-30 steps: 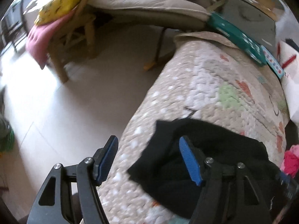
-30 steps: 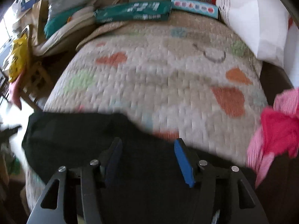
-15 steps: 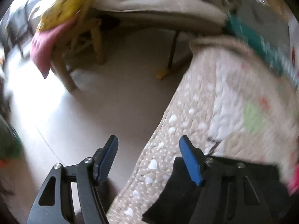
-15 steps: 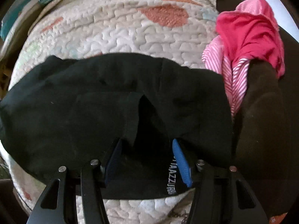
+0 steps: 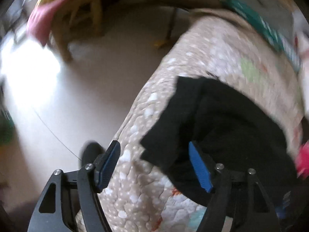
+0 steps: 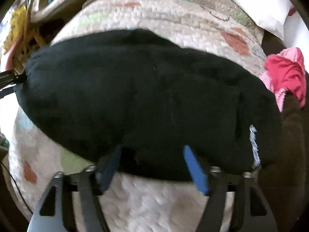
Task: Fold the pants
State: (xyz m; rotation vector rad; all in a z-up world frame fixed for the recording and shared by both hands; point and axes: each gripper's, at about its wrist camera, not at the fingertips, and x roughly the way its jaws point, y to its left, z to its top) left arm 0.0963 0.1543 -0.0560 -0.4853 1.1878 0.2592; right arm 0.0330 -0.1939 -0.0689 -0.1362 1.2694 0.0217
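Black pants [image 6: 146,98] lie flat on the quilted cover [image 6: 173,19], folded into a wide, rounded bundle running left to right. White lettering [image 6: 254,145] shows near the right end. In the left wrist view the pants [image 5: 231,127] show 2 overlapping layers, with the left corner [image 5: 162,141] close to the cover's edge. Fabric looks smooth, both views slightly blurred.

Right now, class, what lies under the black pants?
The black pants rest on a quilted cover with coloured patches, visible around their edges. The part of the cover beneath them is hidden, so anything else there cannot be seen.
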